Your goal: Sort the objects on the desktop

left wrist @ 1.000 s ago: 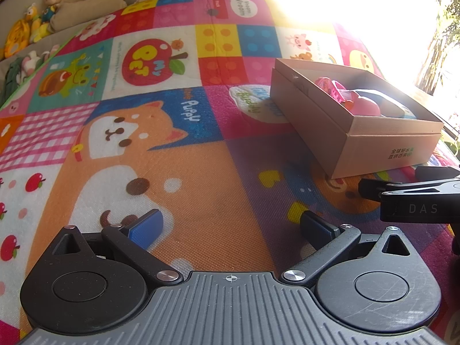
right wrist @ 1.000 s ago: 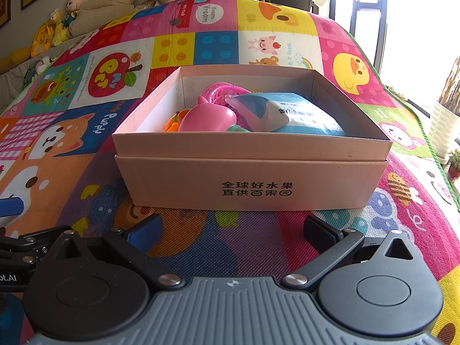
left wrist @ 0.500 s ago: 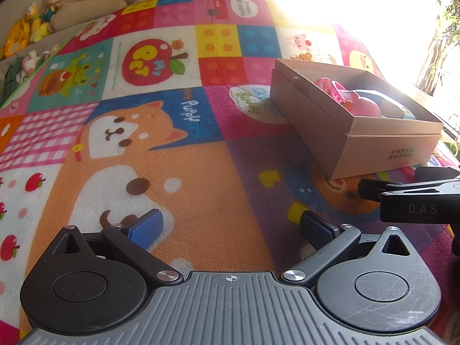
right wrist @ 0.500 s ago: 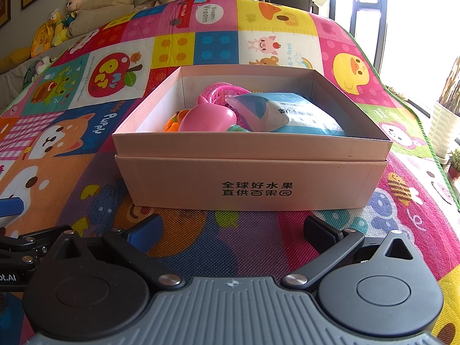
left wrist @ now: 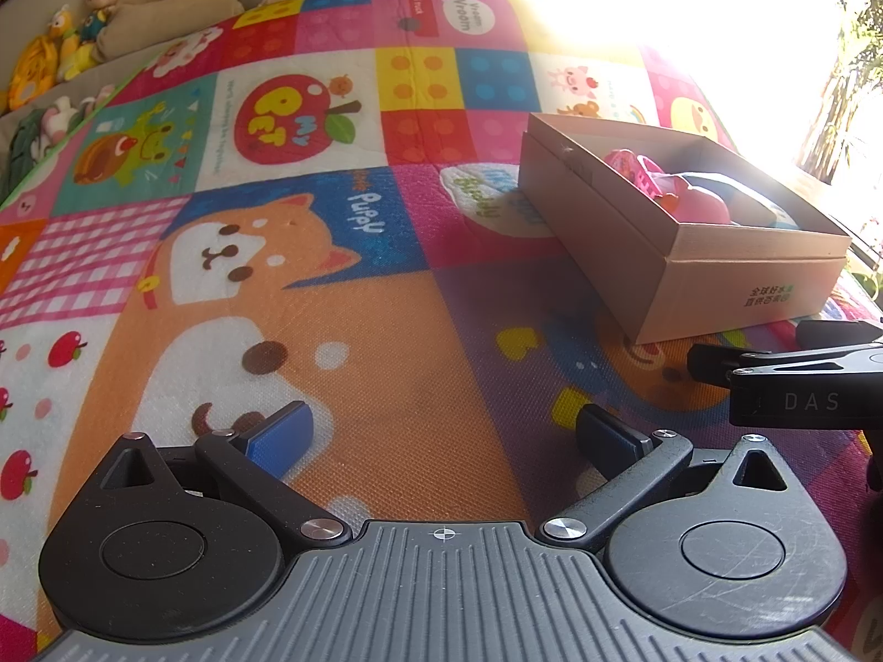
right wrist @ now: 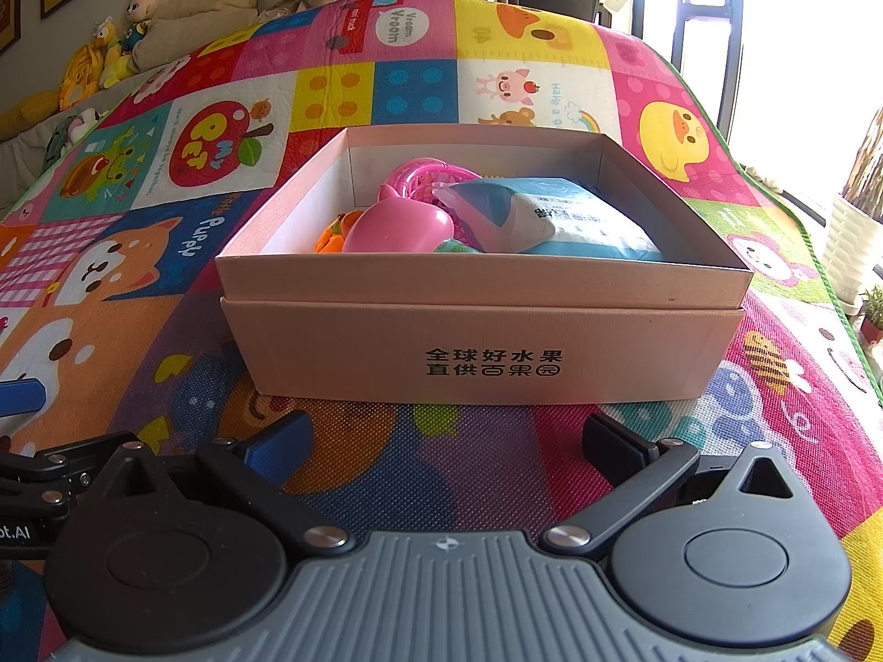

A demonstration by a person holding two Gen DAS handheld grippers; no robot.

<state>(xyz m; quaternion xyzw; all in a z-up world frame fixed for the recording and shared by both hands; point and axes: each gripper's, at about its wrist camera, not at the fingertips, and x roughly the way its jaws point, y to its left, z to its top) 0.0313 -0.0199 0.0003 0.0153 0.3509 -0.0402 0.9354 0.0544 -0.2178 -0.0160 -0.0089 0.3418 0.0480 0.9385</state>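
My right gripper [right wrist: 444, 441] was spread wide with nothing between its fingers, resting low over the mat [right wrist: 386, 83]. Straight ahead of it, just past the fingertips, sat the box [right wrist: 485, 353], its printed front wall facing me. That wall hid the lower part of everything inside. I could make out a pink toy [right wrist: 400, 229] near the middle, a pink basket [right wrist: 425, 179] behind it, a blue and white pack [right wrist: 557, 218] lying to the right, and an orange thing [right wrist: 331, 234] at the left, mostly covered by the pink toy. A green scrap [right wrist: 455, 246] peeked over the rim; I could not tell what it was.

My left gripper [left wrist: 441, 436] was equally wide apart and empty, over the orange dog patch of the mat. From there the box [left wrist: 634, 254] lay ahead and to the right, seen corner-on, with only the pink toy [left wrist: 698, 207] and a bit of the basket [left wrist: 634, 165] showing above its wall. Window glare washed out the far right side of the mat and the box's rear edge.

Each gripper showed only partly in the other's view, cut off at the frame edge: the right one's arm at my left camera's right border, the left one's blue pad at my right camera's left border. Plush toys [right wrist: 105, 55] sat far off to the upper left, too small to make out well.
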